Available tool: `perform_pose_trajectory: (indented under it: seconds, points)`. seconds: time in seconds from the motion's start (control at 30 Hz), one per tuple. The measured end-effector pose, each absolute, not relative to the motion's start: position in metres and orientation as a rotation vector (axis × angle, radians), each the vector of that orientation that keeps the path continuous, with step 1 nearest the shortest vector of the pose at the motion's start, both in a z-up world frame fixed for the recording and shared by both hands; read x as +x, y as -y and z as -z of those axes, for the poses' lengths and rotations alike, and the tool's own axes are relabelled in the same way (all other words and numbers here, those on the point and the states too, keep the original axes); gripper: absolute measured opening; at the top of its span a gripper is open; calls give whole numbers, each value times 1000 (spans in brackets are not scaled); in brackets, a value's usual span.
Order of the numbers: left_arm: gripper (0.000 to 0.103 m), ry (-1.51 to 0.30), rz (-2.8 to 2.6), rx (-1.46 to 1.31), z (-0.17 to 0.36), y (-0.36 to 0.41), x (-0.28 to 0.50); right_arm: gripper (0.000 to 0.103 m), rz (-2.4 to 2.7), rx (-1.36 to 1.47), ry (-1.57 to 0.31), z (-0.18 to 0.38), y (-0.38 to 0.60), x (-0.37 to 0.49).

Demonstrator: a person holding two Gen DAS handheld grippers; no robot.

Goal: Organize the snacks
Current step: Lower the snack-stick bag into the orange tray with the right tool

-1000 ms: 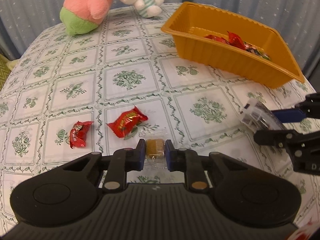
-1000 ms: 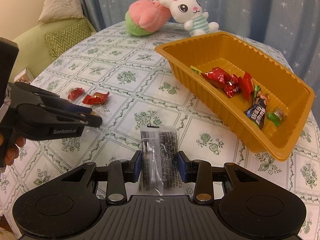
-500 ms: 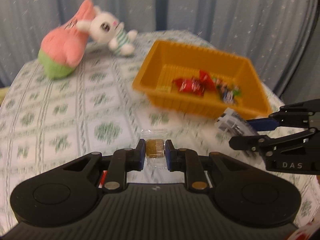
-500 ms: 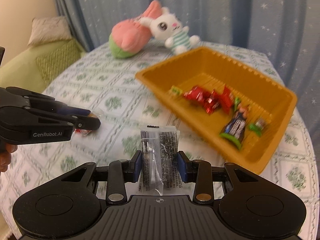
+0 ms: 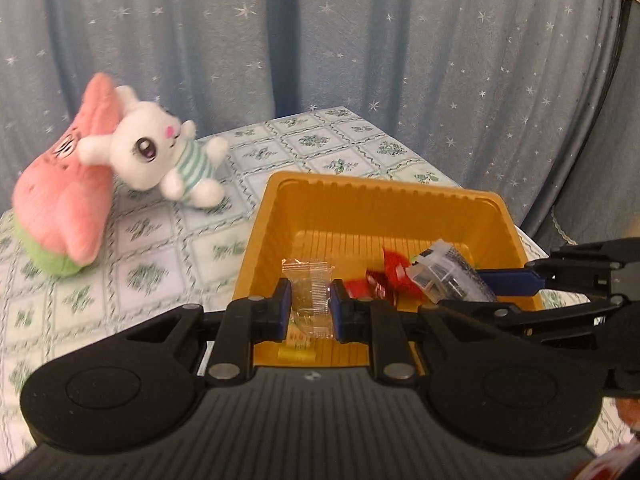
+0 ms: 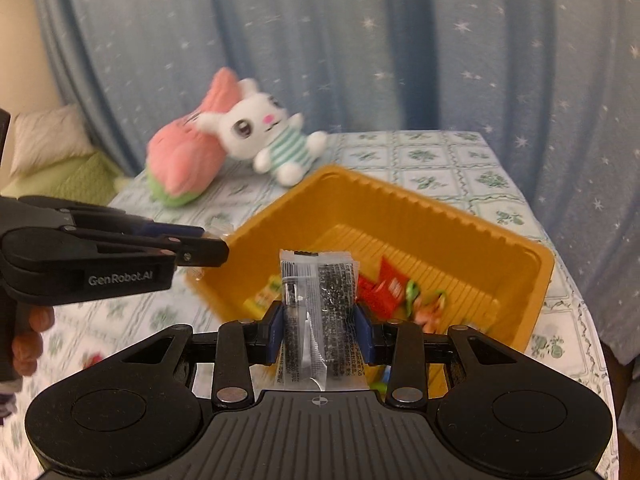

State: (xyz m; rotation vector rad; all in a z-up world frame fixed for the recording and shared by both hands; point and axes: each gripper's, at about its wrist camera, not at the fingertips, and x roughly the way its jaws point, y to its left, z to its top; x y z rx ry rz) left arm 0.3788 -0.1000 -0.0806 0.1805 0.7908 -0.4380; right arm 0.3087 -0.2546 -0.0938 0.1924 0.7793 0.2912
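Left gripper (image 5: 309, 304): pinching 1 small clear-wrapped candy (image 5: 307, 300) across its middle, wrapper ends sticking out above and below the pads. It hangs over the near end of the orange tray (image 5: 384, 196).

Right gripper (image 6: 320, 330): clamped on 1 flat clear packet of dark snack (image 6: 318, 312), held upright by its lower half, also above the tray's near edge. In the left wrist view this packet shows at the right, over the red wrappers (image 5: 380, 280) already lying in the tray.

Handling assessment: both items look very light. The film wrappers are thin, slick and crinkly, so a grip on a sealed end alone would likely slip; the firm contents in the middle are the sound place to hold, as now. The packet is tall and floppy above the pads and may bend or catch the tray wall. Neither item appears fragile enough to rule out a short drop.

Surroundings: 2 plush toys (image 5: 160, 156) lie on the patterned tabletop (image 5: 160, 248), well apart from the tray.
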Motion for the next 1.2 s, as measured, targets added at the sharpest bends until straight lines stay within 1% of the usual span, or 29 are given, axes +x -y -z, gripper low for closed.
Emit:
perform_pose_trajectory:
  seconds: [0.27, 0.57, 0.9, 1.2]
  points:
    - [19, -823, 447, 259, 100, 126, 417, 38, -215, 265, -809, 102, 270, 337]
    - [18, -850, 442, 329, 119, 139, 437, 38, -181, 278, -825, 109, 278, 344]
    - [19, -849, 451, 342, 118, 136, 435, 38, -181, 286, -830, 110, 279, 345]
    - [19, -835, 448, 319, 107, 121, 430, 38, -196, 282, -833, 110, 271, 354]
